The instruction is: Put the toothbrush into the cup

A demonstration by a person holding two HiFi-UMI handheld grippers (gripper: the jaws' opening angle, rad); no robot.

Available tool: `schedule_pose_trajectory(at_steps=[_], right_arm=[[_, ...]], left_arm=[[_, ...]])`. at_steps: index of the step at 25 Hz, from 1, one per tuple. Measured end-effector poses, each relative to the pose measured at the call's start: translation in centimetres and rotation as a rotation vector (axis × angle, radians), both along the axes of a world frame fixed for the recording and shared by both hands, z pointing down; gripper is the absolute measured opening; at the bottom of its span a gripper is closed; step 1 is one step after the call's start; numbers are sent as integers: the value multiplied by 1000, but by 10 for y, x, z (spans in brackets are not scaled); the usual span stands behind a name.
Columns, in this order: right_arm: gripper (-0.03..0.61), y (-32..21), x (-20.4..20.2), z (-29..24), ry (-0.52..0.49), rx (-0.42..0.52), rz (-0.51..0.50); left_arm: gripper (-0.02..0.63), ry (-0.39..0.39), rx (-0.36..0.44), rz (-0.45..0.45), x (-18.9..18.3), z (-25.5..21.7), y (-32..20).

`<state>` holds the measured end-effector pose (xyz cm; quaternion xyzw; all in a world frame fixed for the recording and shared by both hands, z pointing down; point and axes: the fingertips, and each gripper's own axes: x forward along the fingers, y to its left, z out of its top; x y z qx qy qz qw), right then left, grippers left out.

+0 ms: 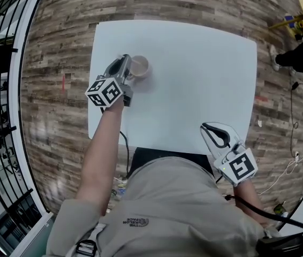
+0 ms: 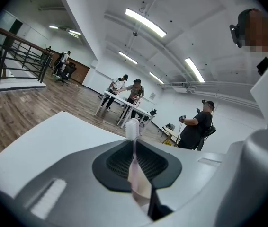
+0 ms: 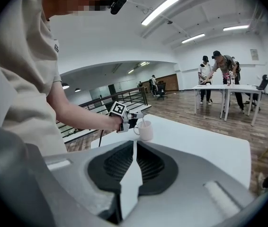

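Since the left gripper (image 1: 123, 63) sits just beside the cup (image 1: 139, 66) at the bench's (image 1: 194, 47) far left, it's the nearer one. Its jaws are clamped on the toothbrush (image 2: 131, 127), whose long axis runs out past the jaws, bristle head forward. From the right gripper view the brush slants toward the cup mouth; I can't tell whether it's inside. Right gripper (image 1: 210, 128) is closed and empty, well apart at the near edge.
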<state>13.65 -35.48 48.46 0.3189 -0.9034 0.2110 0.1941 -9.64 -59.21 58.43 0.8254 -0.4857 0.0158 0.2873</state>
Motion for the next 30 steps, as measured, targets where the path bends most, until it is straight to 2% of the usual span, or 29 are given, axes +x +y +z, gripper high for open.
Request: schedule_pose_trajectory(at_steps=[4,9,15,18,24,30], right_arm=[[12,0,0,3,-7,-8,4],[12,1,-1,3,-9,-1,0],[12,1,-6,-1,-6,14,-16],[12,3,-9,-4,-6,23,-31],[12,3,-29,-5,-7,63,-86],[12,8,-63,-9,-12,88,-126]], left_arm=[[35,3,-17,-10,-8,6,3],[55,-43,-30,13,-11,11,7],[167,-86,-44,20,-9,12,13],[193,-119,-41,26,-11,6,26],[199,-225,-34,11,-38,-7,69],[183,-230,7,-6,-70,-46,144]])
